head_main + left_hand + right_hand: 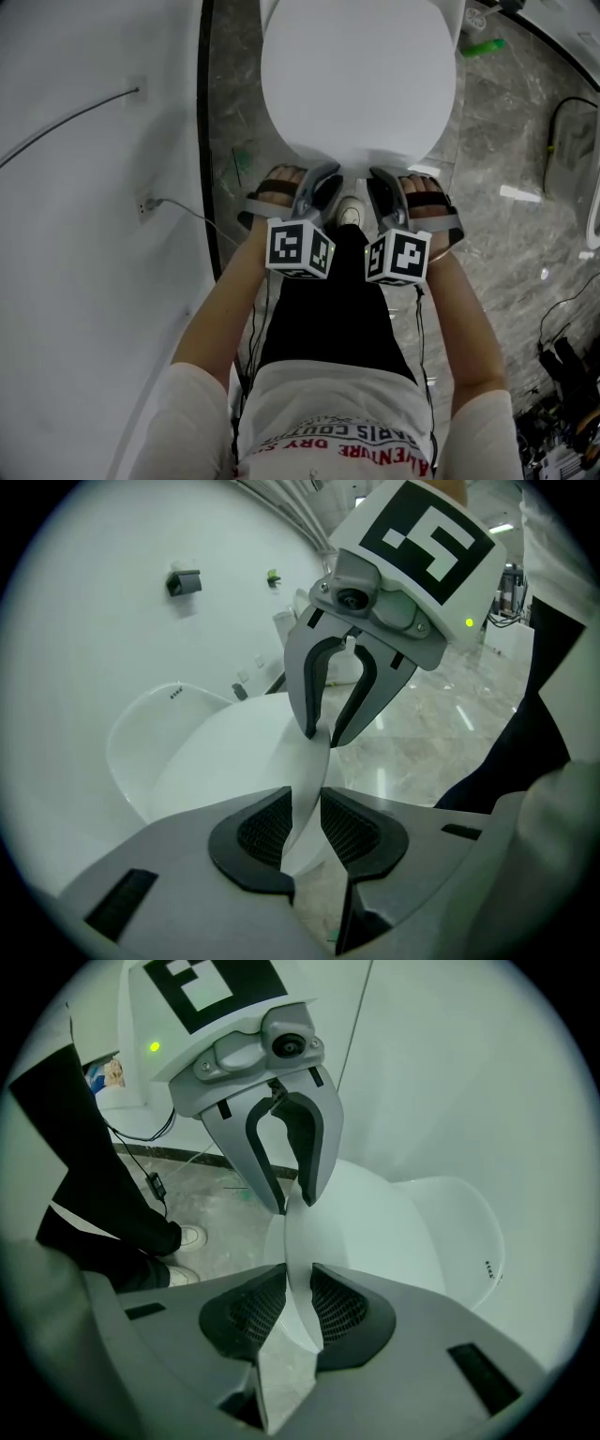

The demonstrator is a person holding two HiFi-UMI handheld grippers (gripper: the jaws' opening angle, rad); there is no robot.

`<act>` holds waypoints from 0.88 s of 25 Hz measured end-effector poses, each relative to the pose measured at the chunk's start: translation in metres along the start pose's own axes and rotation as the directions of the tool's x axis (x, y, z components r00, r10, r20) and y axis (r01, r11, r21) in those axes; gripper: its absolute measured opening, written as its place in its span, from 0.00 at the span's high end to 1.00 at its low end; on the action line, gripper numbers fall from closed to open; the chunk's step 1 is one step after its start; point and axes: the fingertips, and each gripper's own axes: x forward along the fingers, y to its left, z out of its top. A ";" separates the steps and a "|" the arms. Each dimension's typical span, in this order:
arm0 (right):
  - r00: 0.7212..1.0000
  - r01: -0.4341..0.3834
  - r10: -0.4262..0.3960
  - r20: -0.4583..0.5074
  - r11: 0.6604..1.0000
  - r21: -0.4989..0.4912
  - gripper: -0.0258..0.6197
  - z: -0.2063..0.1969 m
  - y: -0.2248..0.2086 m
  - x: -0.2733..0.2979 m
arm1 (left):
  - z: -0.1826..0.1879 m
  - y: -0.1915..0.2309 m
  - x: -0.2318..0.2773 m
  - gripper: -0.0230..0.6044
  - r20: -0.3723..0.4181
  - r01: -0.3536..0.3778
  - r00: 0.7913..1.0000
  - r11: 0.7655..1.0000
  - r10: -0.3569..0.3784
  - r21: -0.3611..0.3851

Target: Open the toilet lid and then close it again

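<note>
The white toilet lid (356, 84) fills the top of the head view, its front edge toward me. My left gripper (323, 180) and right gripper (380, 183) sit side by side on that front edge. In the left gripper view the thin lid edge (305, 808) runs between the ribbed pads (267, 827), which close on it; the right gripper (323, 731) pinches the same edge just ahead. In the right gripper view the lid edge (300, 1288) lies clamped between its pads (339, 1305), with the left gripper (292, 1196) on the edge beyond. The toilet body (469, 1232) shows behind the lid.
A white wall with a socket and cable (145, 206) runs along the left. The grey marble floor (506, 141) lies to the right, with a green object (483, 47) and dark cables (562, 117). The person's shoe (349, 212) stands just before the toilet.
</note>
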 end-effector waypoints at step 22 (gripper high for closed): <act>0.992 -0.104 0.111 -0.068 0.990 0.096 0.87 -0.022 0.041 0.076 | -0.051 -0.033 0.066 0.82 -0.067 0.074 0.995 0.994 -0.080 -0.082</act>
